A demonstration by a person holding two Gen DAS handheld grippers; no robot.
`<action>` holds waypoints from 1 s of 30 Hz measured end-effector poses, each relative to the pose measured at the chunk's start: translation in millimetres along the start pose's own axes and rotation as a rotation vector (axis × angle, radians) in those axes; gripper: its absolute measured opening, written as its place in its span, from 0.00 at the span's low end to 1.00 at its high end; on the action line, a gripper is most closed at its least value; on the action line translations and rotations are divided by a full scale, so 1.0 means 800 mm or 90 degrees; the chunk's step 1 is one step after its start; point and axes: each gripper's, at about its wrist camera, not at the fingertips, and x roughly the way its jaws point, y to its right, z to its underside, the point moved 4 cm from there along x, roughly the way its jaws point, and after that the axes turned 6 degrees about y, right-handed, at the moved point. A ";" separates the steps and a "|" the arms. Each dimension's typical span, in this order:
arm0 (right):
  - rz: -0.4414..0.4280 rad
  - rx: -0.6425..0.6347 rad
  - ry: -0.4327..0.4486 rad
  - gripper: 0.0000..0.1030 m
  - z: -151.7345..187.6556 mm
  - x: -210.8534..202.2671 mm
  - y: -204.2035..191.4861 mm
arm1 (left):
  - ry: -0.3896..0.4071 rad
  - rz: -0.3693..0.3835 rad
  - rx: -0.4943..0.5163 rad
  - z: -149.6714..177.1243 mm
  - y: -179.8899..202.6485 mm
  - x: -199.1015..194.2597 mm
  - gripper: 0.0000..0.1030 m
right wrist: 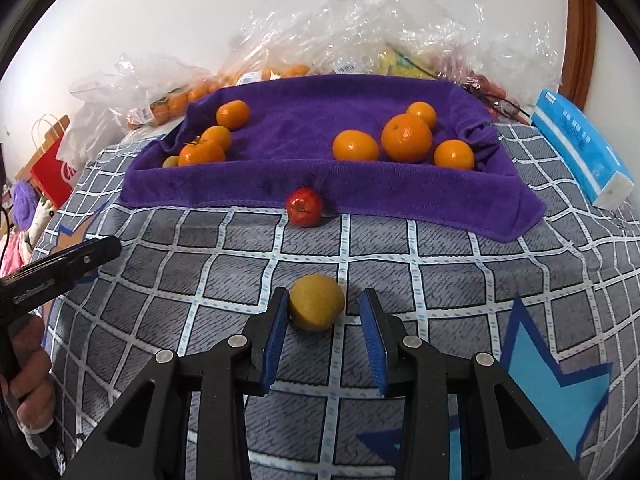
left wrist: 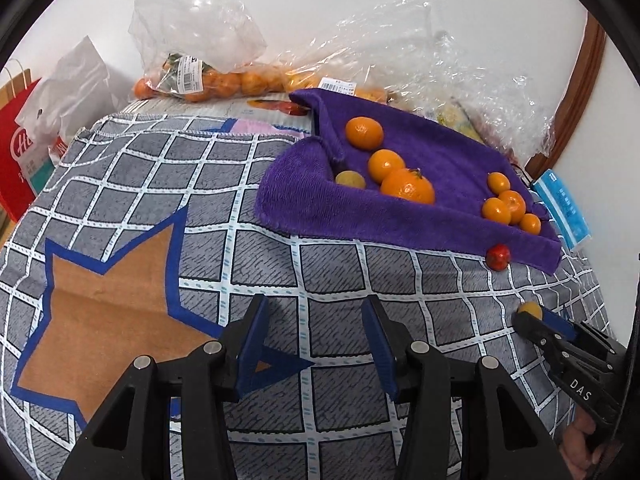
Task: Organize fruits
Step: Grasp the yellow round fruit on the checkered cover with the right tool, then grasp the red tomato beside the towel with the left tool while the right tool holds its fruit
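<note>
The yellow fruit [right wrist: 317, 307] lies on the checked cloth [right wrist: 400, 248], near the purple towel [right wrist: 280, 188] that holds the oranges [right wrist: 407, 137]. Your right gripper [right wrist: 323, 312] straddles it: the left pad touches or nearly touches, the right pad stands clear, so no pinch yet. Step in hand, as I judge it: picking this fruit. Next, close evenly and lift toward the towel. Your left gripper [left wrist: 316, 340] is spread over bare cloth, holding nothing. Only the right wrist view shows the gap; the left view hides most of the fruit behind the fingers.
</note>
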 end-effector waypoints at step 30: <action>0.043 0.038 0.015 0.27 0.002 -0.007 0.019 | 0.002 0.003 0.015 0.006 0.008 -0.002 0.44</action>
